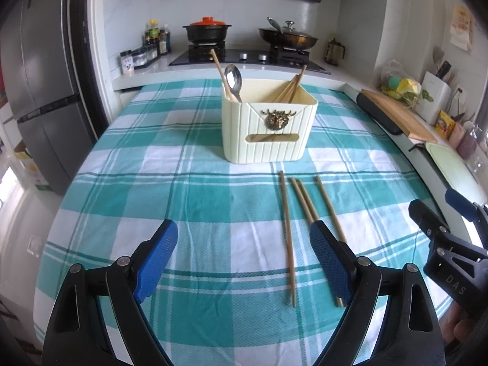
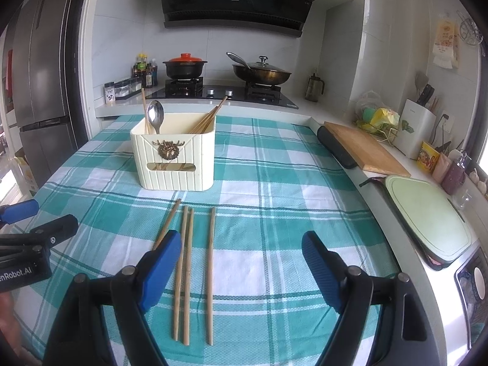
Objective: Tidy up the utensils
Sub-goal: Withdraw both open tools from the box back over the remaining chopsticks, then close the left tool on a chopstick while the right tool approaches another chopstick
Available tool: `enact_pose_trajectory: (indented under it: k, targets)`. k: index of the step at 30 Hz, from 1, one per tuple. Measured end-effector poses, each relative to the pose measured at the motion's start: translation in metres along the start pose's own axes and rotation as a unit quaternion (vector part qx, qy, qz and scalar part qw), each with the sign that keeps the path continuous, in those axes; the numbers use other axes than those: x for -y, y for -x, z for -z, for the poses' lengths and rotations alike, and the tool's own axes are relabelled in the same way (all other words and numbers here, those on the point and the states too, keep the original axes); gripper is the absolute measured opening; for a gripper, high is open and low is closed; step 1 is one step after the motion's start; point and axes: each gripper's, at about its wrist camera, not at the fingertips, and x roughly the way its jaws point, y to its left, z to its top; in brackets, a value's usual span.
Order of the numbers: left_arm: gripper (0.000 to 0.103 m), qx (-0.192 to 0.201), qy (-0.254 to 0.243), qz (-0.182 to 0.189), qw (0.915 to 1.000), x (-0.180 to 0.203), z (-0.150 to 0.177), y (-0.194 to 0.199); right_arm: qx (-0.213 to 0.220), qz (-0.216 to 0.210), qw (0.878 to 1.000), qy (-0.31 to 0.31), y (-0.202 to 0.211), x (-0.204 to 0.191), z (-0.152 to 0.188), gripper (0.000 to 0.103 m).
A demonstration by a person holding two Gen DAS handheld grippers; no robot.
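Observation:
Several wooden chopsticks (image 1: 287,238) (image 2: 210,274) lie loose on the teal checked cloth in front of a cream utensil holder (image 1: 268,128) (image 2: 174,161). A metal spoon (image 1: 233,79) (image 2: 155,116) and more chopsticks (image 1: 289,88) (image 2: 207,119) stand in the holder. My left gripper (image 1: 244,259) (image 2: 42,218) hovers open over bare cloth, its right finger (image 1: 329,262) above two of the loose sticks. My right gripper (image 2: 241,268) (image 1: 442,210) is open too, and its left finger (image 2: 161,265) covers part of the leftmost stick. Neither gripper holds anything.
A wooden cutting board (image 2: 366,149) and a pale green board (image 2: 427,213) lie along the counter on the right. Behind the table is a stove with a red-lidded pot (image 2: 184,65) and a wok (image 2: 262,71). A grey fridge (image 1: 39,91) stands on the left.

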Motion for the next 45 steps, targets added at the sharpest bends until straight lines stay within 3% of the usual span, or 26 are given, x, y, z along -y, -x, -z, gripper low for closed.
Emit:
enact_pose_trajectory:
  k: [7,13,21,27,31,33,35,37,45]
  targets:
    - [0.089,-0.032,0.010,0.017,0.9993,-0.003,0.007,-0.026,-0.021,-0.010,0.999,-0.027,-0.016,0.020,0.014,0.083]
    - [0.089,-0.067,-0.014,0.034,0.9971,0.017,0.014,-0.060,-0.046,-0.016,0.998,-0.045,-0.033,0.036,0.030,0.083]
    - [0.089,-0.102,-0.068,0.013,0.9924,0.044,0.016,-0.113,-0.056,-0.014,0.997,-0.058,-0.039,0.044,0.037,0.083]
    - [0.086,-0.120,-0.073,-0.001,0.9901,0.046,0.020,-0.139,-0.057,-0.016,0.996,-0.060,-0.040,0.046,0.039,0.083]
    - [0.071,-0.121,-0.071,0.005,0.9900,0.044,0.025,-0.145,-0.061,-0.016,0.996,-0.064,-0.043,0.048,0.042,0.083]
    - [0.050,-0.114,-0.078,0.012,0.9903,0.046,0.026,-0.141,-0.063,-0.017,0.996,-0.069,-0.045,0.048,0.042,0.083]
    - [0.017,-0.111,-0.088,0.018,0.9897,0.050,0.026,-0.138,-0.064,-0.020,0.995,-0.069,-0.046,0.047,0.043,0.083]
    - [0.005,-0.110,-0.092,0.017,0.9896,0.052,0.028,-0.136,-0.064,-0.022,0.995,-0.067,-0.046,0.045,0.043,0.083]
    - [0.004,-0.114,-0.052,-0.017,0.9920,0.023,0.034,-0.127,-0.063,-0.031,0.996,-0.064,-0.042,0.046,0.048,0.083]
